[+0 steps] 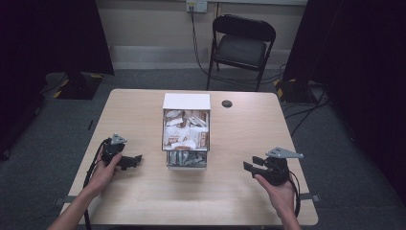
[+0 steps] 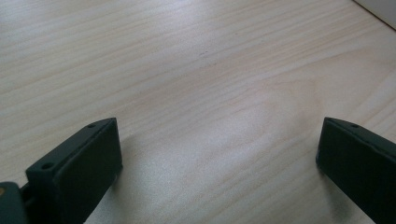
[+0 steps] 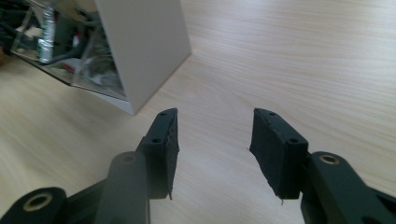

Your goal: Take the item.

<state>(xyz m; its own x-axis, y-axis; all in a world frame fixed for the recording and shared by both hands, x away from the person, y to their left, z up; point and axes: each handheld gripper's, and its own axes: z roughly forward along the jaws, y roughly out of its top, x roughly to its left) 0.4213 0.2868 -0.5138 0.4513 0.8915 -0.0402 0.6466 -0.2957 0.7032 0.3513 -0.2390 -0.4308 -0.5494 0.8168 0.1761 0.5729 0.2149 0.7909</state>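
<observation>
The white box (image 1: 186, 129) full of packets (image 1: 186, 130) sits in the middle of the counter (image 1: 139, 191). The left gripper (image 1: 136, 160) and right gripper (image 1: 249, 164) rest on either side, jaws spread wide, holding nothing. It looks like nothing is taken out yet.

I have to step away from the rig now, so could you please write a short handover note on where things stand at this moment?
Left gripper: held low over the table left of the box, jaws wide open, holding nothing.
Right gripper: held low to the right of the box, jaws open, holding nothing, pointing toward the box.
White box: mid-table between the two grippers, full of small packets, with a clear front section also holding packets.
Done: nothing looks taken out; no packets lie on the table.
Left: probably reach in for the packets; neither gripper touches the box yet.
</observation>
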